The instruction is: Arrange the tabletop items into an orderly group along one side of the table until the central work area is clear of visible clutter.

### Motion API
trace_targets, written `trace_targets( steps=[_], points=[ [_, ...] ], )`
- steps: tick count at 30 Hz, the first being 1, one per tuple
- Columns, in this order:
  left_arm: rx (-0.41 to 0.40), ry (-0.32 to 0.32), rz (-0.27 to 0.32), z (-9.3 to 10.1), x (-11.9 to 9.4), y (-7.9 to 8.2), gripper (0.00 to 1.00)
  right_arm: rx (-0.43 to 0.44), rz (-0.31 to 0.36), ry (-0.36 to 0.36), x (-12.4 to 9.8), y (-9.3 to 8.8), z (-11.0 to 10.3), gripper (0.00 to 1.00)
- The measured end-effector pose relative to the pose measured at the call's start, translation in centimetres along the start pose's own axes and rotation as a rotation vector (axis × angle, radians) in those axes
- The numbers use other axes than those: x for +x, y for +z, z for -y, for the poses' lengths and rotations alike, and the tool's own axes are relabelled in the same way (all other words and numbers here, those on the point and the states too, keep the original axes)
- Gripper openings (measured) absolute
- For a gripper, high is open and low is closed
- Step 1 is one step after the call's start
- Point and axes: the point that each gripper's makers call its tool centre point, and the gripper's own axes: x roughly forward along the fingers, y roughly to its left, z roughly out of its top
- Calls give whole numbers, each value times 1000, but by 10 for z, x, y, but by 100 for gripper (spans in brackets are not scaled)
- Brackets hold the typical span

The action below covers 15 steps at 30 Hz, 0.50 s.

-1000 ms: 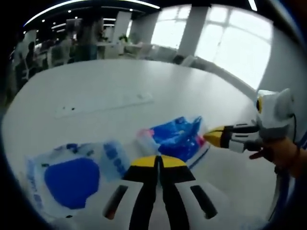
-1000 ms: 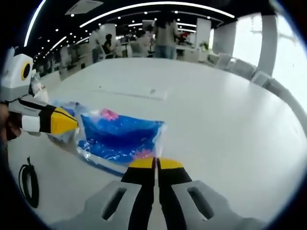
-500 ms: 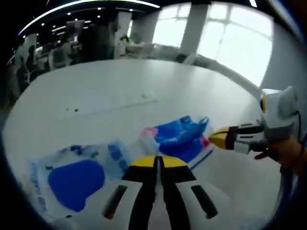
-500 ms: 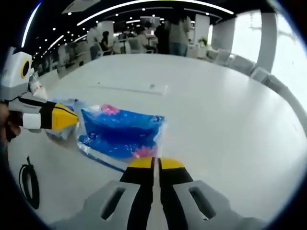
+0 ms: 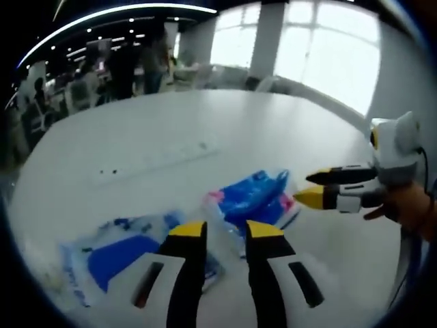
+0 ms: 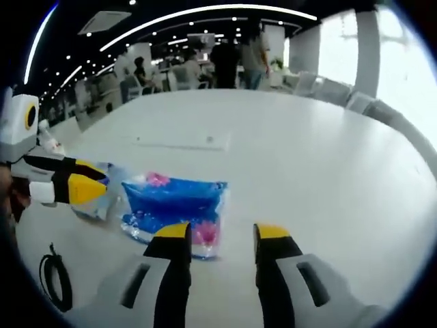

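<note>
- In the left gripper view, our left gripper (image 5: pixel 224 231) has its yellow-tipped jaws spread apart with nothing between them, poised just above the near edge of the blue packet (image 5: pixel 254 199).
- In the right gripper view, our right gripper (image 6: pixel 222 234) is likewise released, jaws parted and empty, its tips hanging over the near edge of that same blue packet.
- The blue packet is a crinkled clear bag with blue contents and a pink patch, lying flat on the white table (image 6: pixel 321 157), between our two grippers.
- Just beside the blue packet, on the left gripper's side, lies a second clear bag (image 5: pixel 123 251) with a blue shape inside; in the left gripper view it sits partly under the left jaw.
- Near the blue packet on the right gripper's side, a hand (image 5: pixel 408 208) holds the right gripper.
- Well beyond the blue packet, a flat white strip (image 6: pixel 183 141) lies on the table.
- A black cable loop (image 6: pixel 54 281) lies near the table edge, apart from the blue packet.
- Far behind the blue packet, people (image 6: pixel 239 52) stand among desks.
</note>
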Motion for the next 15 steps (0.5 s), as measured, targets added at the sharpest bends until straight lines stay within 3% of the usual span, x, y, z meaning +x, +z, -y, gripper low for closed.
trace_targets(
  steps=[4, 10, 15],
  points=[
    [30, 4, 18, 0, -14, 7, 25, 26, 5, 27, -9, 3, -8, 49],
    [36, -19, 56, 1, -44, 19, 39, 44, 24, 66, -31, 11, -24, 61],
    [64, -39, 57, 4, -73, 16, 50, 21, 65, 119, -49, 18, -47, 71]
  ],
)
